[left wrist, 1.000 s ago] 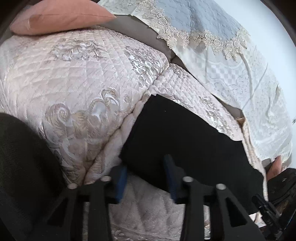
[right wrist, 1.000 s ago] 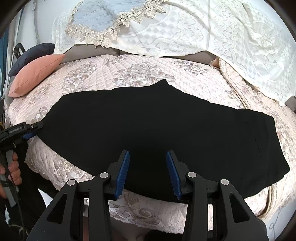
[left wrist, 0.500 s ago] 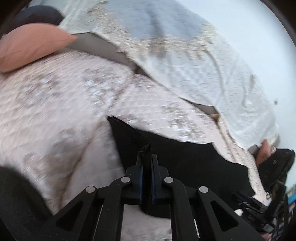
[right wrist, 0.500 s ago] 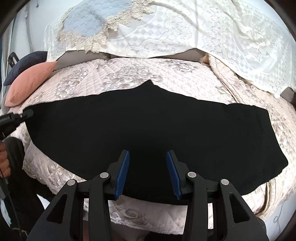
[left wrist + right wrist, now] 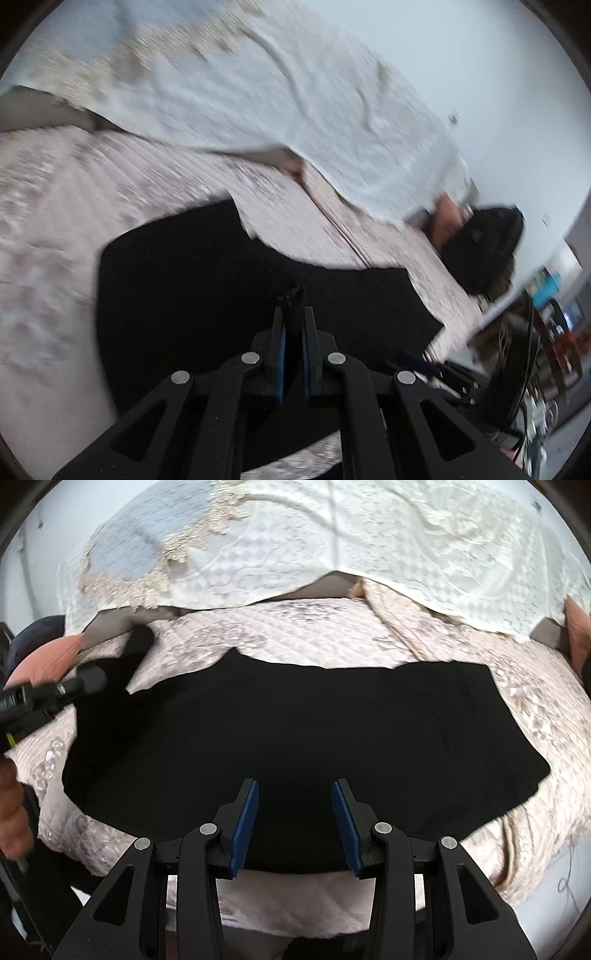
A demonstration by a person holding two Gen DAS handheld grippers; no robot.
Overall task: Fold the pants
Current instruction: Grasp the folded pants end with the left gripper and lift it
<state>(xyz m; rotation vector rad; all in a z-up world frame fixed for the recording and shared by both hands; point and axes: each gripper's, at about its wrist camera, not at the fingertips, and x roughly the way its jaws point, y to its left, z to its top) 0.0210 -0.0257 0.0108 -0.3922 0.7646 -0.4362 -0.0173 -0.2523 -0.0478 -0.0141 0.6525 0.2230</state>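
Observation:
The black pants [image 5: 295, 716] lie spread across a quilted pink sofa seat [image 5: 303, 624]. My left gripper [image 5: 293, 317] is shut on the left end of the pants [image 5: 207, 280] and holds it lifted above the seat; a tuft of black cloth sticks out between its fingers. In the right wrist view the left gripper [image 5: 92, 677] is at the far left with the cloth end hanging from it. My right gripper [image 5: 295, 812] is open and empty, hovering over the near edge of the pants at the middle.
A white lace cover [image 5: 369, 542] drapes the sofa back. A pink cushion [image 5: 40, 661] lies at the left end, another cushion [image 5: 576, 627] at the right. A black bag [image 5: 480, 243] sits at the sofa's far right end.
My left gripper closed on the pants' left end, lifted it and carried it rightward over the seat. My right gripper stayed open near the front edge.

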